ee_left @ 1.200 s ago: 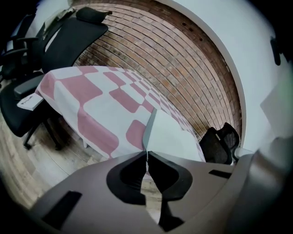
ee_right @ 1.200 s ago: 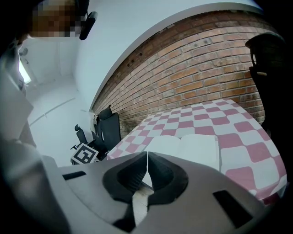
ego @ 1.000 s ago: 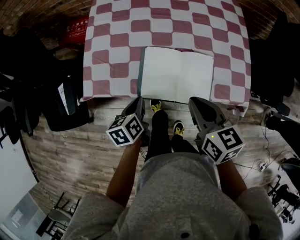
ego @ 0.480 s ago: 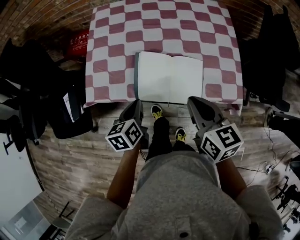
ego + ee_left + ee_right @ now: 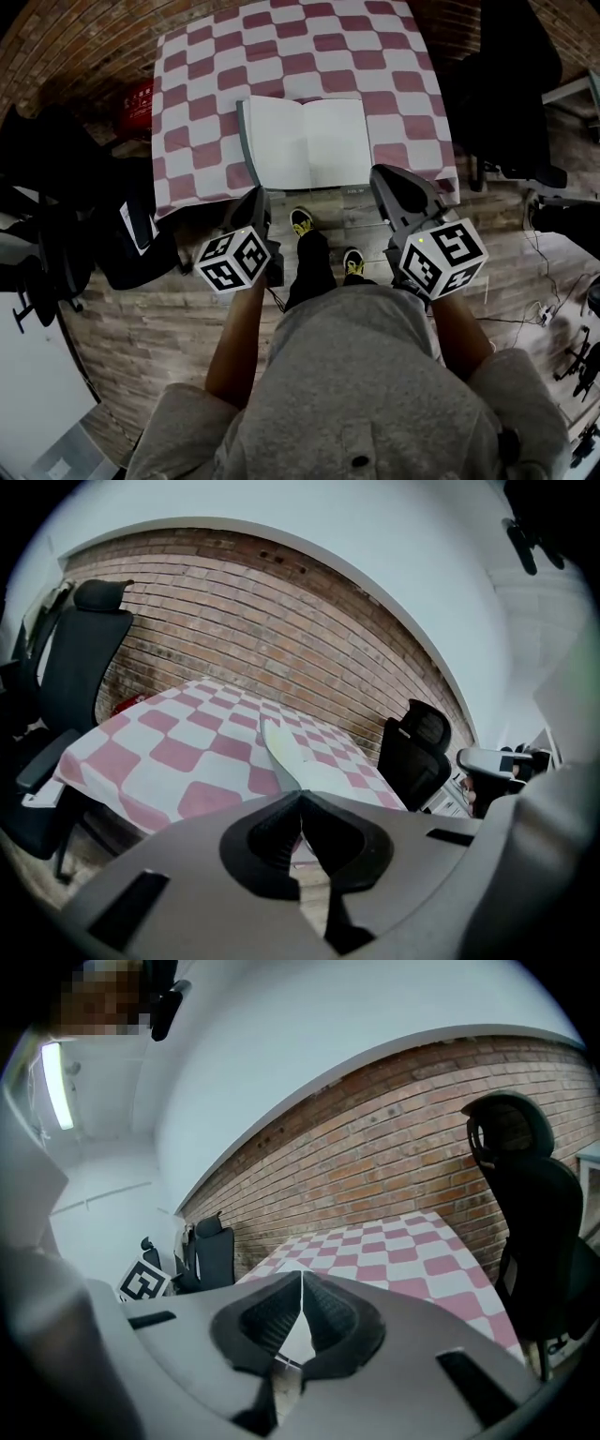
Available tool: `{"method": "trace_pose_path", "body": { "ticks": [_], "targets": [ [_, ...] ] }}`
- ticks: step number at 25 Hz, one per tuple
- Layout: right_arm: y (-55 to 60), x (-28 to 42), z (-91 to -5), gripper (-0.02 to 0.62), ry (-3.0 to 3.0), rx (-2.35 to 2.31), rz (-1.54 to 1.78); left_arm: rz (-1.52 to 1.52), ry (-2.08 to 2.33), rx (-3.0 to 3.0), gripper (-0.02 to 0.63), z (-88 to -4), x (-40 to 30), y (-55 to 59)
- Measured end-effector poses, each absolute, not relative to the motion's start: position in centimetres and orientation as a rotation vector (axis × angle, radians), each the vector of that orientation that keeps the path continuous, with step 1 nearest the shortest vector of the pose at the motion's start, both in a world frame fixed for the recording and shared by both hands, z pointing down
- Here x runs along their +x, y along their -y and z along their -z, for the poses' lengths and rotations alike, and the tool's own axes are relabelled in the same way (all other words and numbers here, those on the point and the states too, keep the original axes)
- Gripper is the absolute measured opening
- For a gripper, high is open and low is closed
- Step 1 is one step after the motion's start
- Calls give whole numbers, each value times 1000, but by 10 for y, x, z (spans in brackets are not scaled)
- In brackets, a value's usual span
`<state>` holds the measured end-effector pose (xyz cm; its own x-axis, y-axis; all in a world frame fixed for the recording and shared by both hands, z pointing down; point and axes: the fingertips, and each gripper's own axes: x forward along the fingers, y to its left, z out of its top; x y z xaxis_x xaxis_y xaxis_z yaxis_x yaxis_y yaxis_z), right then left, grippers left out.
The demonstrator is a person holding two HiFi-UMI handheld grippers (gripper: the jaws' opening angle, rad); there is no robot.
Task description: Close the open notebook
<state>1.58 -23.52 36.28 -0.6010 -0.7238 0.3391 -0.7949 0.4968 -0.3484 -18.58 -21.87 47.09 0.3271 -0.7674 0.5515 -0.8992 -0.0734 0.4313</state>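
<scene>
Crosswise lies the notebook (image 5: 306, 142), spine pointing away; left gripper (image 5: 300, 795), right gripper (image 5: 302, 1275) fingers closed.

Far edge of table (image 5: 403, 56) cut off, near end of notebook (image 5: 280, 746) apparently behind left gripper (image 5: 300, 797)

Pink-red and white checks cover the tablecloth (image 5: 197, 103) at upper centre of the head view. The notebook (image 5: 305, 142) shows plain white pages and a dark grey-green cover edge. Lower down: grey-brown wood-grain floor (image 5: 141, 309), yellow-and-black shoes (image 5: 301, 221), grey sweatshirt (image 5: 366, 375).
</scene>
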Motion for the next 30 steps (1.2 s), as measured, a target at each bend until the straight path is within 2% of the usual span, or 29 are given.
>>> {"method": "trace_pose_path", "body": {
  "ticks": [19,30],
  "targets": [
    [194,117,-339,26,2525,1592,-665,-312,1359,2094,12,-442,-91,219],
    [169,156,-349,26,2394,1773,-715,-445,1104,2232,12,-459,-7,228]
  ]
}}
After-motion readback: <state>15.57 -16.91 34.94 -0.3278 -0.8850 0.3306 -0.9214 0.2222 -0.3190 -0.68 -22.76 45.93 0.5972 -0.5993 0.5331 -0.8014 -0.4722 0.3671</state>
